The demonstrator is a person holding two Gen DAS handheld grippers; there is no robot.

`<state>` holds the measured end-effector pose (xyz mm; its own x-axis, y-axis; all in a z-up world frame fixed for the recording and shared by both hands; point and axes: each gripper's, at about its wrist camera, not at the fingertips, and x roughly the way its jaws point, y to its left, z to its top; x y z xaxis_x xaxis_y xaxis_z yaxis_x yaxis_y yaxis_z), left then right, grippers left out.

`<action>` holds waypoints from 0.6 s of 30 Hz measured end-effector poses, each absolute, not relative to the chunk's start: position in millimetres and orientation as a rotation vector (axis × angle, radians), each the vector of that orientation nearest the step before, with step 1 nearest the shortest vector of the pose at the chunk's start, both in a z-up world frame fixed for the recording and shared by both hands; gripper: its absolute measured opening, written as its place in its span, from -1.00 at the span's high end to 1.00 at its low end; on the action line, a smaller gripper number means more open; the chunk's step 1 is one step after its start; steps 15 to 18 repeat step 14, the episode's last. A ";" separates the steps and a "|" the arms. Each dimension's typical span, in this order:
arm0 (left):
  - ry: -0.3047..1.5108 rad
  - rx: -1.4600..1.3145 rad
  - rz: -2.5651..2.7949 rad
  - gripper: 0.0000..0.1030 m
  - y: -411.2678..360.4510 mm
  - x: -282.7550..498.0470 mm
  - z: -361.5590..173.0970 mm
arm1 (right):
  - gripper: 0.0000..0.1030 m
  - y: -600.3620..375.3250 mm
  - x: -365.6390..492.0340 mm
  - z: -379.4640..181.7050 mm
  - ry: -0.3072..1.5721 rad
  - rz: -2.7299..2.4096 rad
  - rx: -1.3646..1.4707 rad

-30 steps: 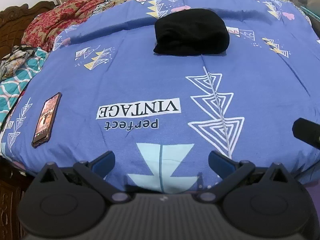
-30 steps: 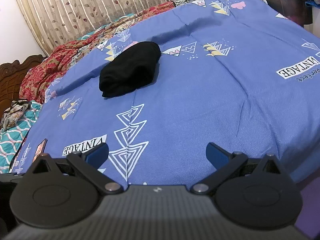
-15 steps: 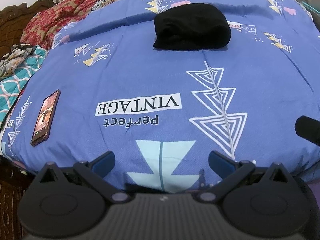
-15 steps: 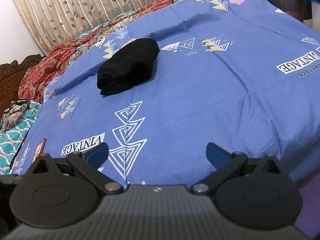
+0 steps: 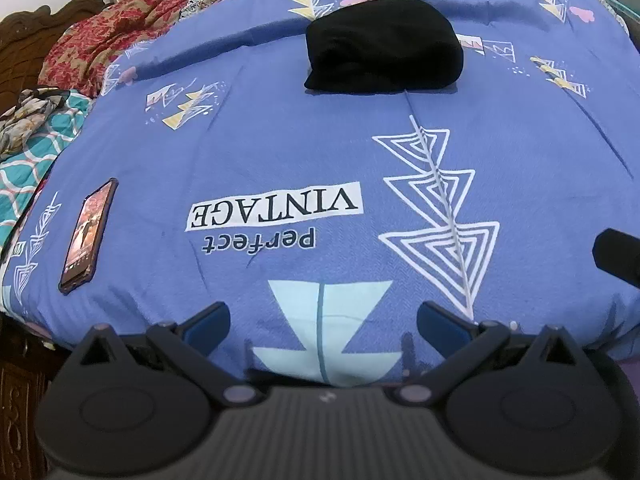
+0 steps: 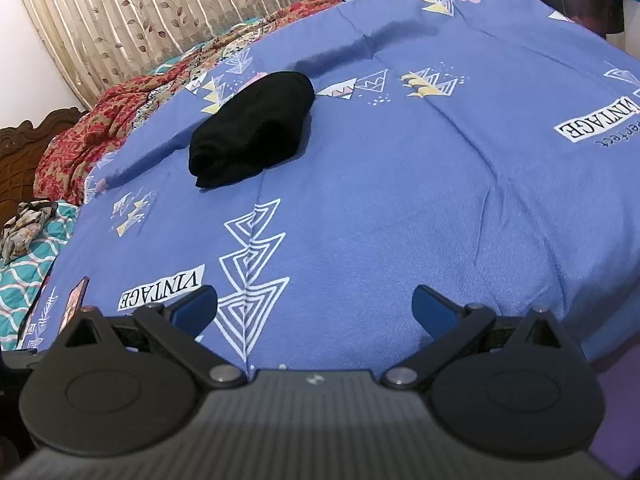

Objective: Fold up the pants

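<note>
Left wrist view: the pants (image 5: 384, 46) sit as a compact black bundle far up the blue bedspread (image 5: 280, 152), well apart from the left gripper (image 5: 322, 322), which hangs at the near bed edge with its jaws spread wide and nothing between them. Looks folded to me, so the main risk now is undoing it: any poke or grab at the bundle could flop the top layer open, since soft fabric won't hold a crease. There's also a phone (image 5: 86, 236) lying near the left edge of the bed; a careless sweep that way could knock it off.

Right wrist view: same deal, right gripper (image 6: 314, 306) gaping and empty, pants (image 6: 252, 128) well away up the bed. The bedspread has a few ridges, and tugging it would slide the bundle and loosen it.
</note>
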<state>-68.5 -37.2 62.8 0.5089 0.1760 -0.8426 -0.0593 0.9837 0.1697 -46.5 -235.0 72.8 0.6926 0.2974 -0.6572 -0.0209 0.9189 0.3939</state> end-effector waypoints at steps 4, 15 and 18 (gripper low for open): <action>1.033 0.128 0.142 -1.00 -38.8 -65.8 61.9 | -1.00 -236.8 -43.5 71.2 0.796 0.182 0.377; 1.007 0.132 0.113 -1.00 -43.1 -59.7 64.8 | -1.00 -240.8 -36.4 68.1 0.798 0.180 0.377; 1.007 0.132 0.113 -1.00 -43.1 -59.7 64.8 | -1.00 -240.8 -36.4 68.1 0.798 0.180 0.377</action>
